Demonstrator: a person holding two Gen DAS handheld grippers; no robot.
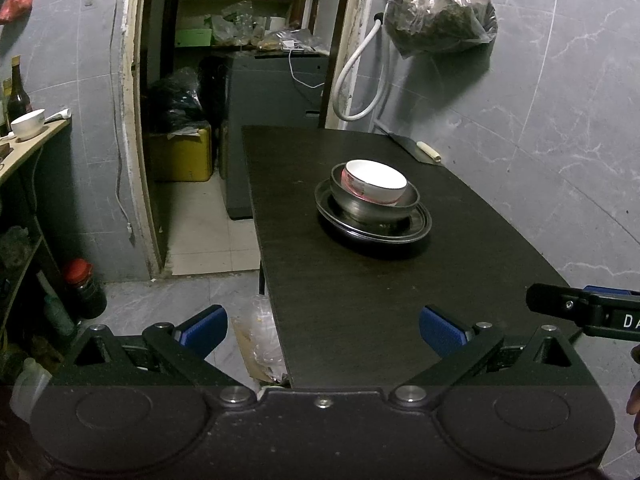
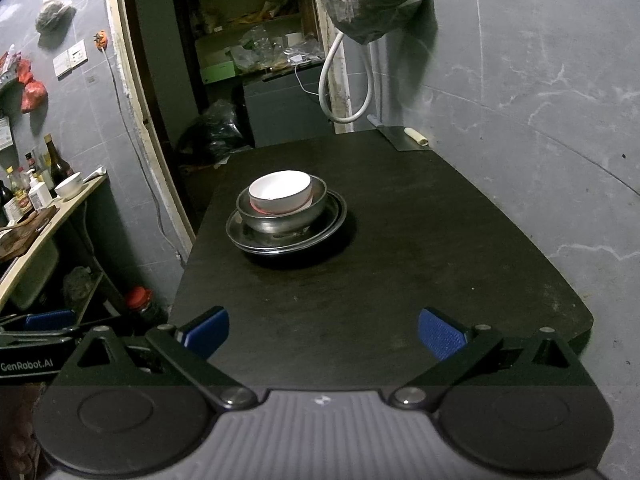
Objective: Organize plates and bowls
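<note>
- Plates (image 1: 374,224) sit stacked at frame centre on the table (image 1: 340,320), steel bowl (image 1: 372,204) on them, white bowl (image 1: 376,184) nested inside: stacking looks finished.
- Cleaver (image 2: 404,138) lies at the table's far edge, well apart.
- Left gripper (image 1: 322,330) and right gripper (image 2: 324,330) hang spread and empty, lower frame; nothing blocks them.

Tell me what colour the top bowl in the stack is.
White inside and out, the top bowl shows best in the right wrist view.
</note>
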